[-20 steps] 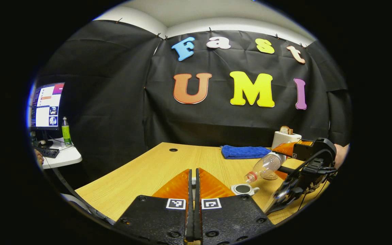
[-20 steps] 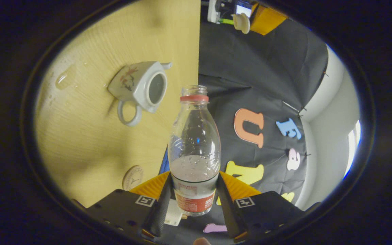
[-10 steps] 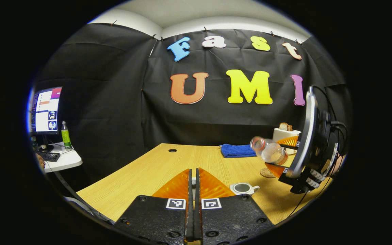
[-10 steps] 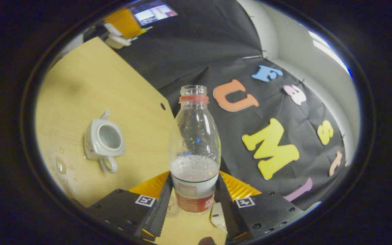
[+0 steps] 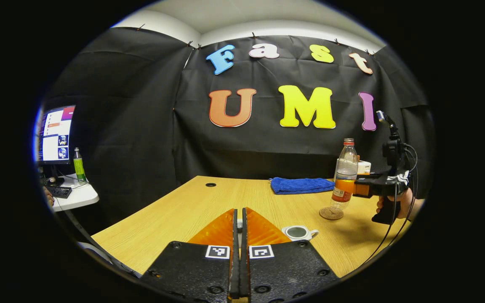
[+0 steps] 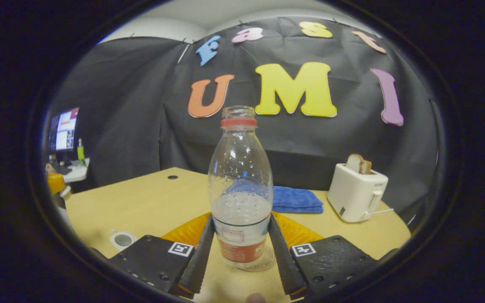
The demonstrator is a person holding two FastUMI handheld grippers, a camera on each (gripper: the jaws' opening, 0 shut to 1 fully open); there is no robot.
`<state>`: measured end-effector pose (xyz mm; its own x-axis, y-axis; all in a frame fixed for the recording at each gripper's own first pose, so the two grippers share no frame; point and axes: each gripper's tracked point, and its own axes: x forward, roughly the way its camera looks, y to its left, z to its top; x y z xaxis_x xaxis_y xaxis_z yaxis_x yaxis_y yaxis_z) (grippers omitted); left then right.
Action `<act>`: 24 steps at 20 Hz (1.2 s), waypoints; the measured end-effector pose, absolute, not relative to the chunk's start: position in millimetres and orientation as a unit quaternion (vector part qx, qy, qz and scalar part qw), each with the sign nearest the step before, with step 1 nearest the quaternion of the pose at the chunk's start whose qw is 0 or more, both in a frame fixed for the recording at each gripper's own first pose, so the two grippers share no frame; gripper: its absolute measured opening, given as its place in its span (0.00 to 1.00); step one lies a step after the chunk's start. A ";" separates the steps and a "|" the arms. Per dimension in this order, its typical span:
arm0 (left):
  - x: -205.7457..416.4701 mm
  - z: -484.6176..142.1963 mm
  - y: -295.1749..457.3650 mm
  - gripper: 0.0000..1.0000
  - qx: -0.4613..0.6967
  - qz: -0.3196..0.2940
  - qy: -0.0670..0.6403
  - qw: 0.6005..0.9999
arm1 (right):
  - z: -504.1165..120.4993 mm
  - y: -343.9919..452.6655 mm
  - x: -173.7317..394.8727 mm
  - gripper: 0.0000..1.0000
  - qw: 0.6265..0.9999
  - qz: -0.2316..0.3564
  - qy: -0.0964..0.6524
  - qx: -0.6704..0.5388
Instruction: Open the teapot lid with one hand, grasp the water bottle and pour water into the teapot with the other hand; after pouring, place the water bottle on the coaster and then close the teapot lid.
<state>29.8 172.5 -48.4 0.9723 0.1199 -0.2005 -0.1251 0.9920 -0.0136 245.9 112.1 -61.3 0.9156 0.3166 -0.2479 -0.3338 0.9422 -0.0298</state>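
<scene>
My right gripper [image 6: 240,252] is shut on the clear water bottle [image 6: 240,189], which stands upright, uncapped, with some water in it. The round coaster [image 6: 265,263] lies right under its base; whether they touch I cannot tell. In the left gripper view the bottle [image 5: 345,176] is at the right over the coaster [image 5: 331,213], with the right gripper [image 5: 354,187] and a hand behind it. The white teapot [image 5: 297,232] sits open on the table, just right of my left gripper [image 5: 239,229]. That gripper is shut, with a pale bit of the teapot lid [image 5: 239,226] between its fingers.
A folded blue cloth [image 6: 295,200] lies at the back of the wooden table [image 5: 192,210]. A white toaster [image 6: 356,191] with bread stands at the back right. To the left, a side desk carries a monitor [image 5: 55,134] and a green bottle [image 5: 78,165].
The right gripper has turned the bottle from tipped over the teapot to upright and carried it right, over the coaster. The left gripper has stayed put.
</scene>
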 end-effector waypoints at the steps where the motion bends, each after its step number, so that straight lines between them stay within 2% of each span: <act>1: 30.2 -50.8 173.5 0.03 -0.011 0.062 0.102 0.993 | -65.0 107.1 251.3 0.70 0.979 0.163 0.121 -0.018; 6: 30.6 -55.0 177.6 0.03 -0.007 0.066 0.106 0.992 | -87.3 95.4 274.4 0.70 0.983 0.130 0.126 -0.023; 17: 36.0 -74.9 181.1 0.03 -0.001 0.071 0.129 0.989 | -105.6 101.2 274.2 0.70 0.982 0.129 0.124 -0.055; 22: 37.0 -74.2 177.4 0.03 0.001 0.068 0.128 0.989 | -107.7 104.3 271.2 0.77 0.981 0.135 0.127 -0.054; 23: 36.9 -74.4 177.3 0.03 0.001 0.068 0.128 0.989 | -108.1 104.4 270.6 0.82 0.981 0.136 0.125 -0.054; 24: 36.6 -74.6 177.7 0.03 0.001 0.068 0.128 0.990 | -107.8 105.6 269.8 0.92 0.981 0.137 0.124 -0.056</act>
